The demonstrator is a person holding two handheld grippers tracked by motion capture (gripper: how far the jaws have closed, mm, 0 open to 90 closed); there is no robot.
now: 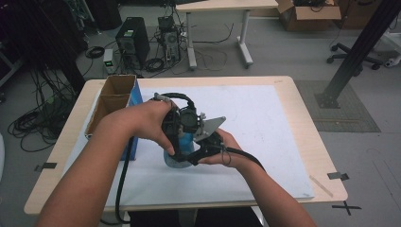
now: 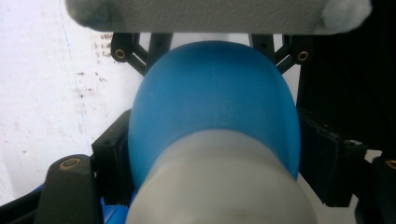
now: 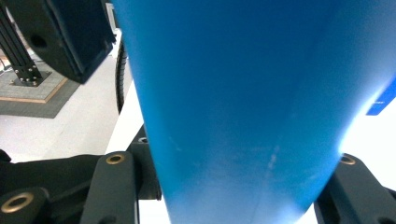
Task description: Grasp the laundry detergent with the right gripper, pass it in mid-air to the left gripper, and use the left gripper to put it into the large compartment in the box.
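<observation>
Near the middle of the white mat (image 1: 265,132) on the surface, just beside the open cardboard box (image 1: 113,97), stands a blue bottle (image 1: 182,146). Both hands meet at the bottle. The right tongs (image 1: 201,151) are clenched on the bottle's blue body (image 3: 233,102), with one black jaw on each side of it. The left tongs (image 1: 174,130) come at the bottle from above. In the left gripper view, the bottle's round blue shoulder (image 2: 210,93) and its pale, whitish top (image 2: 219,182) sit between the black jaws. The jaws look close to the top on both sides, but I cannot tell if they are pressing on it. A black cable (image 1: 124,175) hangs from the left tongs, past the box side of the bottle.
</observation>
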